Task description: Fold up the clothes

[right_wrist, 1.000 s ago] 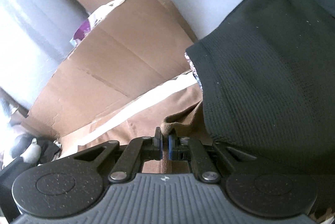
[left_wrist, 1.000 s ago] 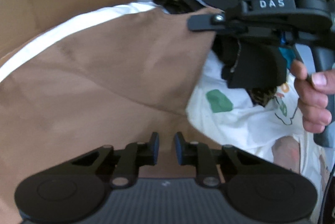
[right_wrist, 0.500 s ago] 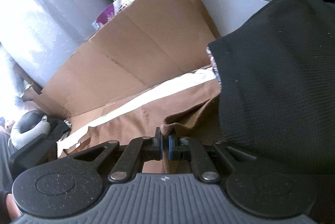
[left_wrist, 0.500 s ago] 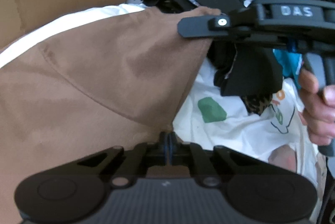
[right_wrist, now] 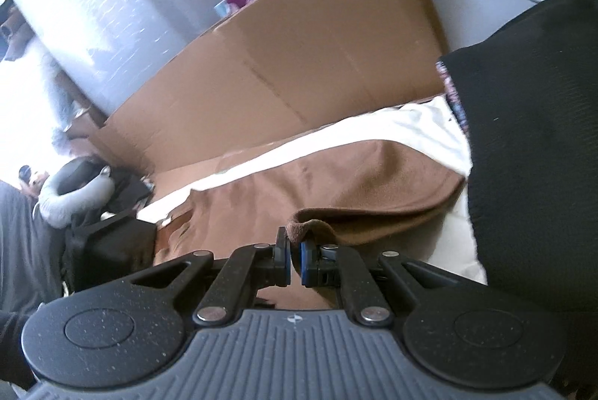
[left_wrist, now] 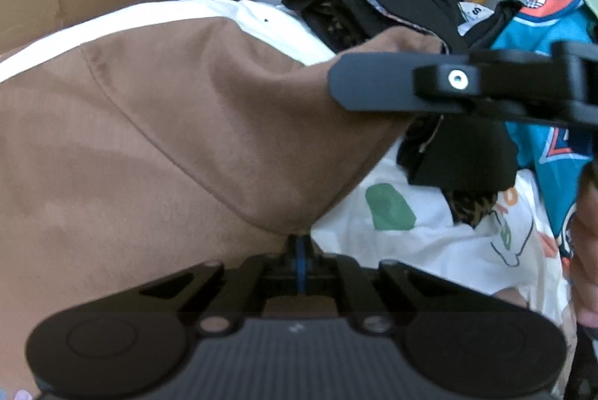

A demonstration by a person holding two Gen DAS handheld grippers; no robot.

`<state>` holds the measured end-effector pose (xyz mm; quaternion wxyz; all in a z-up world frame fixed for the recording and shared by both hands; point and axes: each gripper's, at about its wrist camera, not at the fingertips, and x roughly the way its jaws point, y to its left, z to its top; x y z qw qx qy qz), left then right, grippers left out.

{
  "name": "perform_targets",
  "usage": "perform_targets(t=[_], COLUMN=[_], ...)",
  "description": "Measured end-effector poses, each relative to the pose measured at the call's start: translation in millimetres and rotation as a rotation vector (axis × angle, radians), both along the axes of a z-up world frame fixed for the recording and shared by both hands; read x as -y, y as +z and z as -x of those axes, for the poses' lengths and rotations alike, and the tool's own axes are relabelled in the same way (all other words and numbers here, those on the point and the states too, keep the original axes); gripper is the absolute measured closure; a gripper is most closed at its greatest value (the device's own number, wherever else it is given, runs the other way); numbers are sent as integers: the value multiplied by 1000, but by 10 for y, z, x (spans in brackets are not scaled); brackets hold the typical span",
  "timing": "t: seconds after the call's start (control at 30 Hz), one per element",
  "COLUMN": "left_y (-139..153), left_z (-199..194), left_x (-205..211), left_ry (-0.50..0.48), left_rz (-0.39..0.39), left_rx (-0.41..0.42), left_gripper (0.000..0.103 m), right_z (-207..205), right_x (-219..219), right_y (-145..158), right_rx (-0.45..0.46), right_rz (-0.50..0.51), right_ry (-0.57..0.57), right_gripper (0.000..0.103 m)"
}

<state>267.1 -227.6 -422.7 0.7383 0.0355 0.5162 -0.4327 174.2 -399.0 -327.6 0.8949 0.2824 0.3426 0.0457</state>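
- Brown garment (left_wrist: pixel 168 138) is the largest thing in view, spread over a white sheet (left_wrist: pixel 261 11) with one part lifted and pulled taut between the two tools; a curved seam crosses its face.
- Cardboard (right_wrist: pixel 299 63) stands as a creased wall just behind the brown garment, beyond the strip of white sheet that shows along the garment's far edge.
- Black knit cloth (right_wrist: pixel 530 138) lies heaped at the right of the brown garment, its edge overlapping the white sheet.
- White printed shirt (left_wrist: pixel 429 235), with a green patch on it, lies to the right of and below the brown garment's raised fold; a teal jersey (left_wrist: pixel 542 37) lies further right, past a pile of dark clothes (left_wrist: pixel 373 0).
- Right tool (right_wrist: pixel 295 260) is closed on a thick rolled hem of the brown garment, the blue pads pressing the cloth from both sides; from the left wrist view the same tool (left_wrist: pixel 373 86) reaches in from the right and meets the garment's upper corner.
- Left tool (left_wrist: pixel 300 250) is fully closed, its blue pads together at the lowest point of the brown garment's hanging fold, pinching the edge of the cloth.
- A person's hand (left_wrist: pixel 586 243) shows at the right edge, beyond the white printed shirt.
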Motion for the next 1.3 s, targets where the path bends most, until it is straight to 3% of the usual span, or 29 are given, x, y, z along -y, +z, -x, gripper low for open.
perform_targets(t=[0.23, 0.3, 0.47, 0.6, 0.83, 0.9, 1.1, 1.3], left_y=[-16, 26, 132, 210, 352, 414, 517, 527], left_z=[14, 52, 152, 208, 28, -48, -139, -71], left_x=[-92, -144, -448, -780, -1221, -1297, -1291, -1195], left_ry=[83, 70, 77, 138, 266, 276, 306, 236], left_rz=[43, 67, 83, 57, 36, 44, 67, 56], left_rx=[-33, -35, -44, -32, -16, 1, 18, 65], left_gripper=[102, 95, 87, 77, 70, 69, 67, 62], right_z=[61, 81, 124, 134, 197, 233, 213, 72], right_x=[-175, -253, -416, -520, -638, -634, -428, -164], right_y=[-23, -19, -18, -101, -150, -143, -189, -304], right_rx=[-9, -2, -2, -36, -65, -71, -117, -180], right_rz=[14, 31, 77, 78, 81, 82, 123, 161], right_ry=[46, 75, 127, 159, 217, 221, 106, -47], right_gripper=[100, 100, 99, 94, 73, 63, 63, 63])
